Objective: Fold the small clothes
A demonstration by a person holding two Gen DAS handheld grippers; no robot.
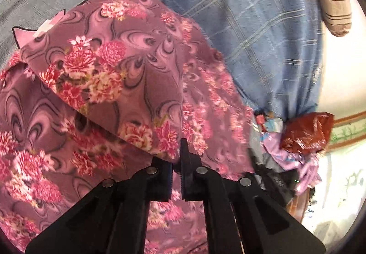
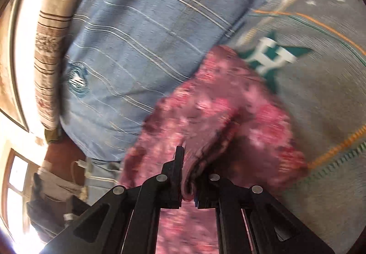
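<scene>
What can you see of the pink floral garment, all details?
The pink floral garment is thin mauve-pink cloth printed with red, pink and cream flowers and dark swirls. It lies partly folded on the grey patterned bedcover, one layer doubled over another, its far edge against the blue plaid cloth. A paler inner flap with a small white tag shows at one corner. The left gripper is shut on a folded edge; the right gripper is shut on a bunched edge, blurred there.

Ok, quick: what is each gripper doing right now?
Left gripper: shut on the floral garment.
Right gripper: shut on the same floral garment.
</scene>
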